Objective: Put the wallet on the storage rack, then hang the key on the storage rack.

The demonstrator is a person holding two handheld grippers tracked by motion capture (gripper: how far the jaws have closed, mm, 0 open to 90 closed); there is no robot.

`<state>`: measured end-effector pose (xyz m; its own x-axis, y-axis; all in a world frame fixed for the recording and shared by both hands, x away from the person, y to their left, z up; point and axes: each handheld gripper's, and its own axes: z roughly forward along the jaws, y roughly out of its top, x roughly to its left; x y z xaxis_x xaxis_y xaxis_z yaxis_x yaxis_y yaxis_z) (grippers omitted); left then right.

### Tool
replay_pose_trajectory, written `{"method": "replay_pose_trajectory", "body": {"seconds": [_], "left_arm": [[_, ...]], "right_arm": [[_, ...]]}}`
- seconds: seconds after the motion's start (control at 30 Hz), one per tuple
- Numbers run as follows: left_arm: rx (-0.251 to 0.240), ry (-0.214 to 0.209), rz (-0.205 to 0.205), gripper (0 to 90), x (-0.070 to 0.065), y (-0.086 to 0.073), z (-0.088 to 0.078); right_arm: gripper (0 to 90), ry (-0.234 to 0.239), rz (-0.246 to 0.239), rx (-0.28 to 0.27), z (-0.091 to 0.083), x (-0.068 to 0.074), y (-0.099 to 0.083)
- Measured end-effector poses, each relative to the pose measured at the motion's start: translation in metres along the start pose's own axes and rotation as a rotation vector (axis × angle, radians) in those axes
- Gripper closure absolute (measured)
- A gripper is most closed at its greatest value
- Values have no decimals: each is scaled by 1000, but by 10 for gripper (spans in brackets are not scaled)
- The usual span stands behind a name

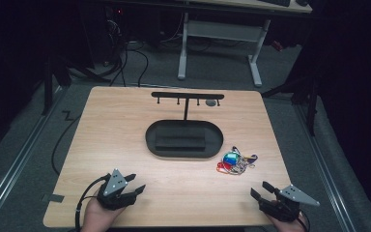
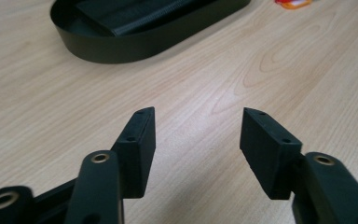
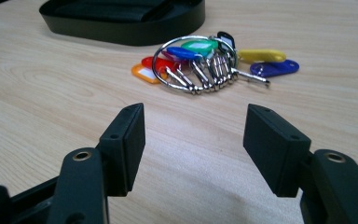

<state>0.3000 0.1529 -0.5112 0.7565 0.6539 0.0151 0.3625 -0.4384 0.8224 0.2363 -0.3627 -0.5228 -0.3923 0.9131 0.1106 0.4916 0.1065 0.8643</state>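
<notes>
**Desk:** What do the fingers (image 2: 137, 149) of the left gripper (image 2: 198, 140) show?

**Photographer:** They stand spread apart with nothing between them, bare wood grain in the gap. The right gripper (image 3: 193, 140) is the same: its fingers (image 3: 270, 144) are held wide and empty, low over the counter (image 1: 125, 125).

**Desk:** And what lies past them?

**Photographer:** In the right gripper view, a bunch of keys (image 3: 205, 63) lies just ahead on the wood: a large metal ring threaded with silver keys and plastic tags in orange, red, blue, green, yellow and purple. From the left gripper view, only an orange scrap of a tag peeks in at the top edge.

**Desk:** Where is the bunch on the counter?

**Photographer:** In the high view the keys (image 1: 234, 162) rest flat right of centre, just beside the right end of a black oval tray (image 1: 183, 139), apart from it. The tray holds a dark ribbed block. From the tray's far side rises a black T-shaped stand (image 1: 187, 96) with small pegs hanging under its crossbar.

**Desk:** And the person?

**Photographer:** Both hands enter at the near edge. The left gripper (image 1: 128, 186) sits near the left corner, the right gripper (image 1: 265, 191) near the right corner, well apart, each topped by a grey three-cornered plate.
</notes>
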Motion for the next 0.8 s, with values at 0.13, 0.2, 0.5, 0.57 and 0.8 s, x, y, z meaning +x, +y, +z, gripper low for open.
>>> {"method": "replay_pose_trajectory", "body": {"seconds": [0.13,0.2,0.5,0.57,0.8], "left_arm": [[1,13,23,413,-2,0,1],[-3,6,16,404,-2,1,0],[-28,-25,-16,347,1,0,0],[-32,-33,-23,347,2,0,0],[-34,-60,-18,318,1,2,0]], "right_arm": [[390,-12,-6,15,1,1,-1],[386,-14,-8,23,2,2,-1],[362,-38,-15,108,12,9,4],[361,-40,-18,163,17,11,9],[336,-73,-98,292,31,21,25]]}}
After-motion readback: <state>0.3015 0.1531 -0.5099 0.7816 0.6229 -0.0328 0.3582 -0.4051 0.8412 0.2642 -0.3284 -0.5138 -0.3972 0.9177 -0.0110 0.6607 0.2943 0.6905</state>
